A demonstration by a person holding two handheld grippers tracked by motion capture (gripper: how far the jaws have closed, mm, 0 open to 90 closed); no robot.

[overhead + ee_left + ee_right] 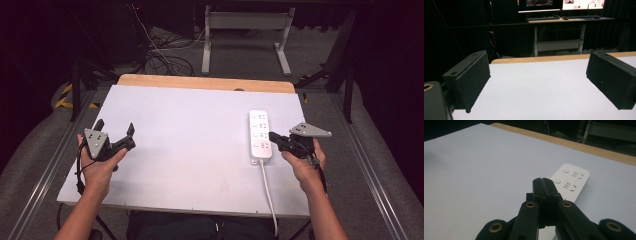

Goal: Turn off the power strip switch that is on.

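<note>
Right gripper (543, 180) is nearest, jaws pressed together, tip over the near end of the power strip (260, 136), probably touching. Strip runs near-to-far on the table's (190, 125) right side. Left gripper (116, 132) sits spread wide, well apart at far left.

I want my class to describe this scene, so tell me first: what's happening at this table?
A person works at a white table with a gripper in each hand. The right gripper, jaws shut with nothing between them, points its tip at the near part of a white power strip lying flat on the table, its cable running off the near edge. The left gripper waits at the far side, jaws wide open and empty.
</note>
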